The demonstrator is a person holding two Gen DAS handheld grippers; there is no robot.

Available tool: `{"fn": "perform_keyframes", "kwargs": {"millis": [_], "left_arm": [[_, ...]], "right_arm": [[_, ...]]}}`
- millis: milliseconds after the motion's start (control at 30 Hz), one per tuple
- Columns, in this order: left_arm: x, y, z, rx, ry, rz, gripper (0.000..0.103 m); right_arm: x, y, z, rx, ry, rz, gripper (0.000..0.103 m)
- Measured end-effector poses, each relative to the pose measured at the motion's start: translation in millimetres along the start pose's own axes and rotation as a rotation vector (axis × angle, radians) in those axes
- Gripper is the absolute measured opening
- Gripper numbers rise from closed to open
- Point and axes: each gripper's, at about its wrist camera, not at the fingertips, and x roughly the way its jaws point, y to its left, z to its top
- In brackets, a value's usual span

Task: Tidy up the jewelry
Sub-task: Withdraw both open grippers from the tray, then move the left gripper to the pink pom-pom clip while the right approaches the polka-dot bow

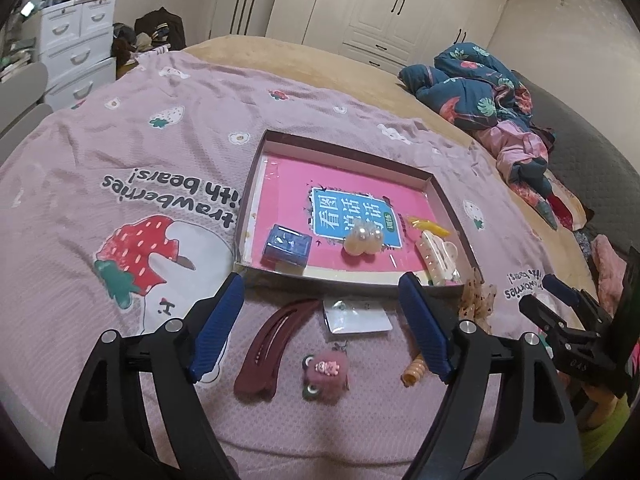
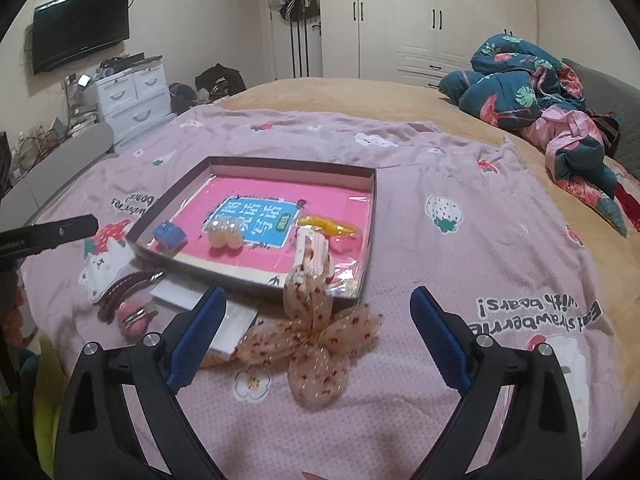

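A shallow box (image 1: 452,208) (image 2: 374,216) with a pink book in its bottom lies on the bed. In it are a blue case (image 1: 287,245) (image 2: 170,236), a pearl piece (image 1: 362,242) (image 2: 225,234), a cream claw clip (image 1: 434,258) (image 2: 314,254) and a yellow clip (image 1: 428,226) (image 2: 326,226). In front of the box lie a maroon hair clip (image 1: 268,348), a white card (image 1: 356,316), a pink plush charm (image 1: 326,376) and an orange coil (image 1: 412,372). My left gripper (image 1: 320,324) is open above these. My right gripper (image 2: 316,328) is open over a dotted sheer bow (image 2: 316,336).
The pink strawberry blanket (image 1: 120,160) covers the bed. A crumpled blue floral quilt (image 1: 488,88) (image 2: 528,92) lies at the far right. White drawers (image 1: 76,48) stand beyond the bed at left. The right gripper's body (image 1: 576,332) shows at the left view's right edge.
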Motion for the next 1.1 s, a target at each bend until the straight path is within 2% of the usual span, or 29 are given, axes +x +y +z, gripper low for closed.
{"fn": "perform_keyframes", "kwargs": {"millis": [667, 1100], "left_arm": [[-8.7, -8.7, -31.1, 0.055, 0.035, 0.015, 0.073], [-1.3, -13.4, -60.5, 0.095, 0.101, 0.033, 0.073]], "right_arm": [[-6.2, 16.5, -27.6, -0.009, 0.039, 0.016, 0.093], [-0.3, 8.8, -48.4, 0.013, 0.07, 0.017, 0.093]]}}
